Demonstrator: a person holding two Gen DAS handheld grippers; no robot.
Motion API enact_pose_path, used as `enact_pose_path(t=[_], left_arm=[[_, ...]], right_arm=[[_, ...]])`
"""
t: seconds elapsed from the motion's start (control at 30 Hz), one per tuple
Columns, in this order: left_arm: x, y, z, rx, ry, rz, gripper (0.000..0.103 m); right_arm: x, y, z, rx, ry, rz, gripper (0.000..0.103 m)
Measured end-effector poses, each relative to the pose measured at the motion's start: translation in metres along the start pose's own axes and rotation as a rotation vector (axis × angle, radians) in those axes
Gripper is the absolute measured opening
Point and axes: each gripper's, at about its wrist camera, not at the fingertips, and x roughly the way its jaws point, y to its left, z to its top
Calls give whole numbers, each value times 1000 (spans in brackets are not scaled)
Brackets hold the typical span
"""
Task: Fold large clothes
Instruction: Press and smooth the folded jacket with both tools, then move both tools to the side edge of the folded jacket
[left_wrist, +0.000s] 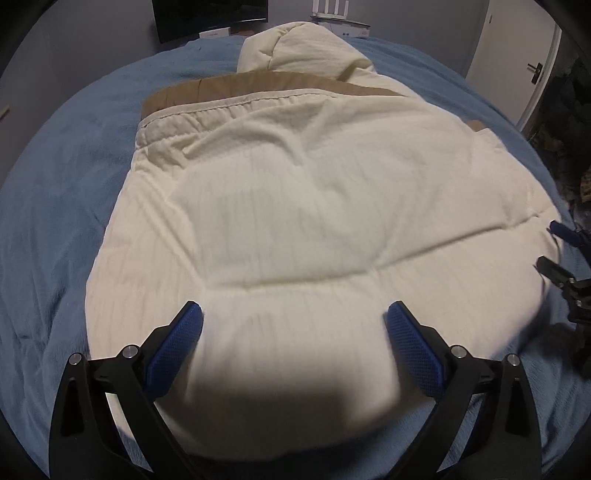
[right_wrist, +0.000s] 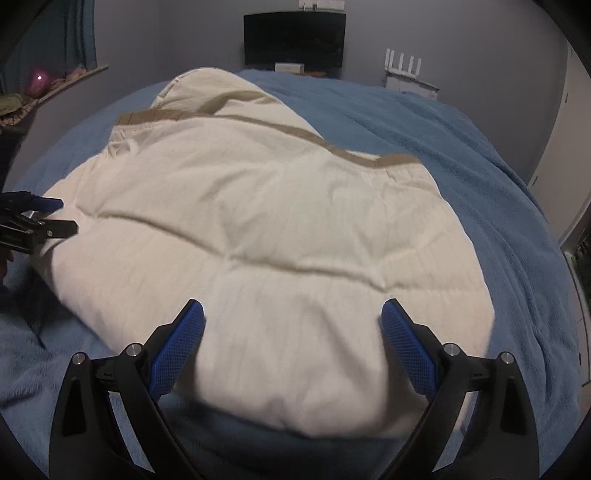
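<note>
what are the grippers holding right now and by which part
Nothing is held: the left gripper and right gripper both have jaws spread wide over the cream padded jacket's near edge.

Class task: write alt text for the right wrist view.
A puffy cream quilted jacket with tan trim lies on a blue fleece blanket. The open right gripper hovers at its near edge; the left gripper shows at far left.

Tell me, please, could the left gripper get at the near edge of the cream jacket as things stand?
Probably yes: the left gripper is open, its fingers straddle the cream jacket, and nothing lies between.
</note>
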Motion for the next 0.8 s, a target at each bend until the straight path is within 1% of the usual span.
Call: enact_pose_path(t=[0.07,0.1,0.17,0.27,0.37,0.47,0.5,0.57,0.6,0.67,0.7,0.73,0.77,0.8], left_arm=[[-1,3,-6,-1,17,3,97],[5,0,-5,1,33,8,97],[12,-3,0,9,43,16,97],[4,5,-3,2,3,4,96],[-8,23,5,-57,-65,9,96],[-22,47,11,-122,-160,66,96],[-25,61,17,-143,-192,105,96],[-27,79,27,-187,-226,157,96],[-29,95,31,-226,-245,178,96],[-27,110,42,-276,-271,178,96],[-24,120,48,-285,-273,179,96],[-23,125,55,-274,-266,195,96],[-17,125,56,-254,-256,222,96],[-11,128,61,-215,-243,269,96]], right_arm=[[7,-2,-2,14,46,-17,92],[13,-6,-5,33,74,-16,92],[18,-10,-6,58,86,-1,92],[9,-13,-3,72,52,8,92],[-10,-28,8,96,-14,23,92],[-18,-46,31,54,-38,-30,92],[-20,-57,40,44,-41,-39,92],[-17,-78,53,44,-37,-50,92],[-14,-87,58,48,-34,-52,92],[-6,-108,63,75,-25,-41,92],[2,-121,63,103,-15,-34,92],[11,-130,63,130,-2,-30,88],[18,-138,63,154,6,-23,85],[29,-145,61,184,12,-8,81]])
